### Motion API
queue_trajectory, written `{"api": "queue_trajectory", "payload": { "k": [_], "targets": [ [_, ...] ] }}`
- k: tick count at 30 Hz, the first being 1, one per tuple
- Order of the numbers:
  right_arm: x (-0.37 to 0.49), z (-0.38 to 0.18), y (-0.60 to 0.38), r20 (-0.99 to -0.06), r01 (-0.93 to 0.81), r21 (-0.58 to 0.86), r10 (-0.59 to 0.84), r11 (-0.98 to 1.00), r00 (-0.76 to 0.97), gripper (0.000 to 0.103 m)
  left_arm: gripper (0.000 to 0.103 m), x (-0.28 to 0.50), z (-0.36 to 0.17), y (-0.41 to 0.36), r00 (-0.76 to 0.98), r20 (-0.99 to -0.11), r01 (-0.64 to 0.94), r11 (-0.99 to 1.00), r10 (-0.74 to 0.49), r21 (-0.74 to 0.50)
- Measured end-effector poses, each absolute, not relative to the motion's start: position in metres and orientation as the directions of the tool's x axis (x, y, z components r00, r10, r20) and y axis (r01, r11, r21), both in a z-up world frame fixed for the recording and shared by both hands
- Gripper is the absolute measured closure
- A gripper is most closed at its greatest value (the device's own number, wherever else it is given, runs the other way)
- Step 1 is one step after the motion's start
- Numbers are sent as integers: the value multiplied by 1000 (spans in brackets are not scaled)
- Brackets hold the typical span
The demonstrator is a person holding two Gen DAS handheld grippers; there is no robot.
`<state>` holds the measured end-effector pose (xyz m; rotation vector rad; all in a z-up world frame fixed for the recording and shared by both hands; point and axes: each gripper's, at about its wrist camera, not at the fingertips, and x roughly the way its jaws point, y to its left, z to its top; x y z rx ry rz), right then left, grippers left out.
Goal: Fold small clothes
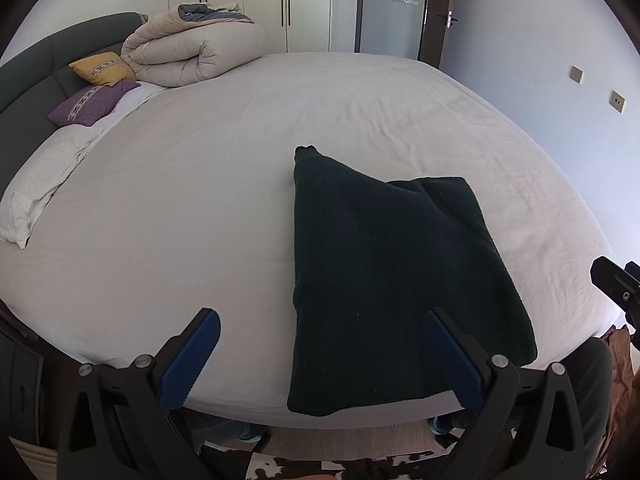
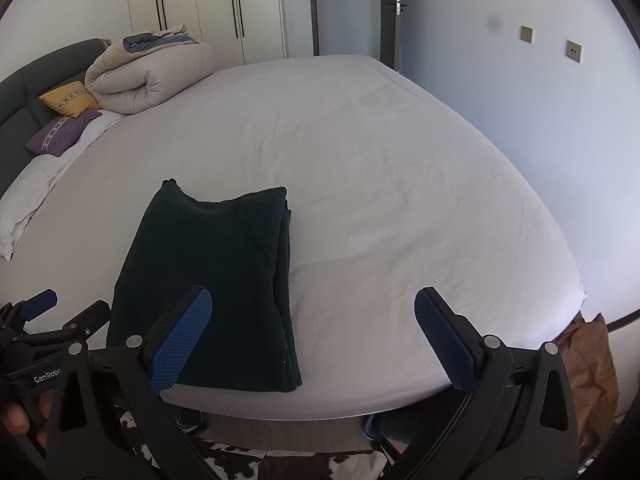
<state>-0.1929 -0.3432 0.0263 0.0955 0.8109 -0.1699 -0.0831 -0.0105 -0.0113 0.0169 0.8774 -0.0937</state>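
A dark green, almost black knit garment point(image 1: 384, 276) lies folded into a long rectangle on the white bed sheet point(image 1: 208, 184), its near end at the bed's front edge. One corner sticks out at its far left. My left gripper point(image 1: 320, 324) hovers open above the garment's near left part, nothing between its blue pads point(image 1: 192, 360). In the right wrist view the same garment point(image 2: 216, 280) lies left of centre, its stacked layer edges showing along the right side. My right gripper point(image 2: 312, 308) stands open over the bare sheet just right of the garment. The left gripper point(image 2: 40, 320) shows at the left edge.
A rolled beige duvet point(image 1: 192, 48) sits at the bed's far left by the dark headboard point(image 1: 44, 60), with a yellow cushion point(image 1: 104, 67), a purple cushion point(image 1: 90, 103) and a white pillow point(image 1: 36, 192). Wardrobes and a door stand behind. A brown bag point(image 2: 588, 364) sits beside the bed.
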Motion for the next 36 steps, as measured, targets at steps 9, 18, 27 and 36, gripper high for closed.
{"api": "queue_trajectory", "payload": {
  "k": [9,18,27,36],
  "targets": [
    [-186,14,-341,-755,186,15,-111,982,647,0,0,-83,-17,-9,622,-780,83,996,-71,-24],
    [-182,8,-332,-768,175,9,-105,984,631,0,0,-82,-18,-7,614,-786,82,996,-72,-28],
    [-179,5,-326,-777,176,10,-103,984,621,0,0,-83,-20,-9,614,-786,83,996,-71,-25],
    [-178,3,-323,-779,180,9,-106,984,619,0,0,-82,-22,-9,609,-790,78,997,-69,-28]
  ]
}}
